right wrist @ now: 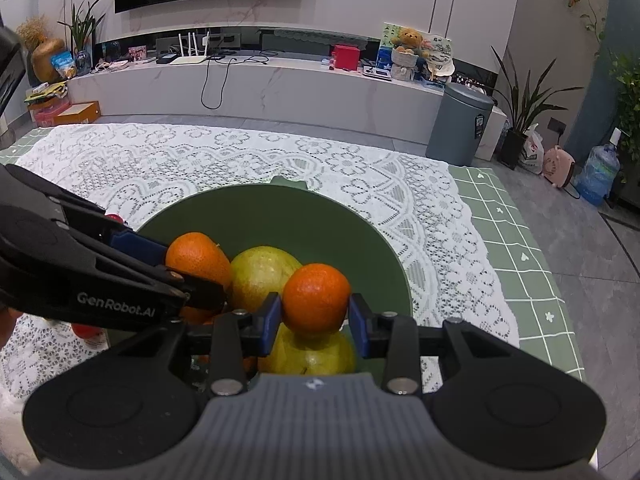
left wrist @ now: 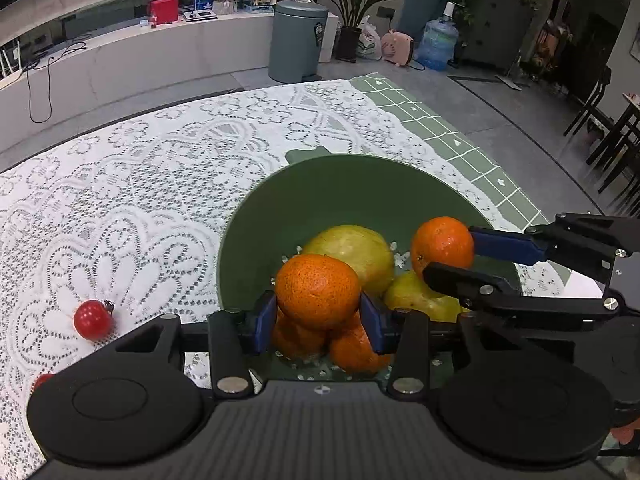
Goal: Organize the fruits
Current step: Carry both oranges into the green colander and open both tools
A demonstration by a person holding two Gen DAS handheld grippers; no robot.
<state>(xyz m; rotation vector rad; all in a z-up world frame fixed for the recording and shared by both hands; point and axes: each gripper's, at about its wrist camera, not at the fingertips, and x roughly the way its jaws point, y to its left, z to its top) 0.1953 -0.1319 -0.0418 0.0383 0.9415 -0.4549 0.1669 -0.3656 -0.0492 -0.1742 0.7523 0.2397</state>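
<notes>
A green bowl [left wrist: 320,192] [right wrist: 280,212] sits on the lace tablecloth and holds yellow-green fruits [left wrist: 352,250] [right wrist: 262,276] and some oranges [left wrist: 352,354]. My left gripper [left wrist: 319,316] [right wrist: 192,270] is shut on a large orange [left wrist: 318,290] [right wrist: 198,258], blue pads pressing both its sides, just above the fruit pile. My right gripper [right wrist: 316,312] [left wrist: 448,254] is shut on a smaller orange [right wrist: 316,298] [left wrist: 442,246], also over the bowl, above a yellow-green fruit [right wrist: 312,356]. The two grippers hang side by side, close together.
A red cherry tomato [left wrist: 92,319] lies on the lace cloth [left wrist: 160,184] left of the bowl, and another red fruit [left wrist: 42,380] peeks out by the gripper body. A green checked mat [right wrist: 520,248] edges the table on the right. A grey bin [right wrist: 460,124] stands beyond.
</notes>
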